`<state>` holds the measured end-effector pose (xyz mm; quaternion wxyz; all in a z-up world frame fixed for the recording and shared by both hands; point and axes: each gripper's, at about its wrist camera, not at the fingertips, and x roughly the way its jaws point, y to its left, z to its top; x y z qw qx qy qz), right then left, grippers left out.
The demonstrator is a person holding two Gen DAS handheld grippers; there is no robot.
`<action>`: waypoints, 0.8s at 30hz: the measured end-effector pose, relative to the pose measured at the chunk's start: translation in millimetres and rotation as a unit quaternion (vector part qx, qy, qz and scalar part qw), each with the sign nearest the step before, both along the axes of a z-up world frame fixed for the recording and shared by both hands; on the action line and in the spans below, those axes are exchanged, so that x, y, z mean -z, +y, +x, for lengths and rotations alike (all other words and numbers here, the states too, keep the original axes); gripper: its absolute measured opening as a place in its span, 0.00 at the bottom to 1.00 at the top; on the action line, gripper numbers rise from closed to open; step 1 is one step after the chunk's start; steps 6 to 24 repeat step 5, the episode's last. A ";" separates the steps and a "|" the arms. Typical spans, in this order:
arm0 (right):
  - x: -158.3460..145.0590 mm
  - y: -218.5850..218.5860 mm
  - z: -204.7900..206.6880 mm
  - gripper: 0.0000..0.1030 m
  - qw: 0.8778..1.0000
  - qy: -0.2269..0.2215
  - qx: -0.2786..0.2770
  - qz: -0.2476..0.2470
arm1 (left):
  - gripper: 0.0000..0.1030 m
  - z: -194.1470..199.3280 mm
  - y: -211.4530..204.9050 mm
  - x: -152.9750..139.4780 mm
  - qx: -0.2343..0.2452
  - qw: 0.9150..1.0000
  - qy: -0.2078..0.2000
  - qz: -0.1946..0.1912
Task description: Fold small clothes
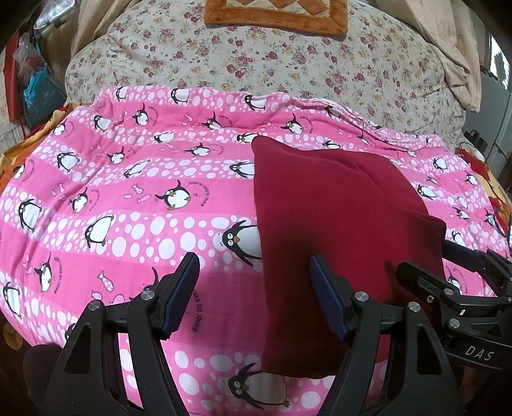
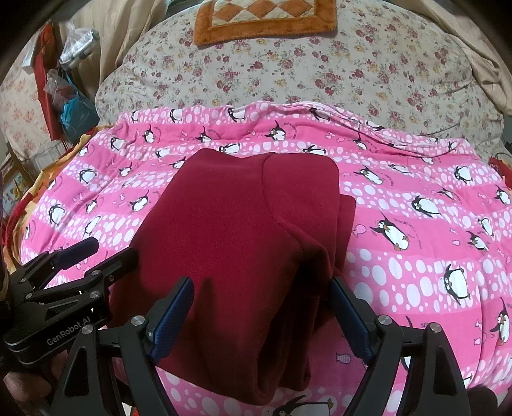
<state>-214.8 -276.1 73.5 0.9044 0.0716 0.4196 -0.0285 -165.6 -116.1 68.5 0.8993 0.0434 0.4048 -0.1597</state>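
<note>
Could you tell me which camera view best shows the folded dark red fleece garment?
The right wrist view: the folded dark red fleece garment sits centred, its layered right edge visible. The left wrist view shows it off to the right, partly behind gripper parts.

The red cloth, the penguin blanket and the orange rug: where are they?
red cloth (image 2: 230, 230): right wrist view, on its flat top layer.
penguin blanket (image 1: 121, 198): left wrist view, on a bare pink stripe.
orange rug (image 2: 265, 25): right wrist view, on its fuzzy front border.
</note>
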 end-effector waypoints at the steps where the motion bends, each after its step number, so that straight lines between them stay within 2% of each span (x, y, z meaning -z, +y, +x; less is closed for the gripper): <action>1: -0.2 -0.6 0.1 0.81 1.000 0.000 0.000 0.000 | 0.69 1.9 -0.3 -1.2 0.001 1.000 -0.001 0.001; 5: -4.6 -2.6 0.0 0.81 1.000 -0.007 -0.001 0.009 | 0.69 14.5 5.2 -5.8 0.001 1.000 0.000 -0.004; 24: -4.6 -2.6 0.0 0.81 1.000 -0.007 -0.001 0.009 | 0.69 14.5 5.2 -5.8 0.001 1.000 0.000 -0.004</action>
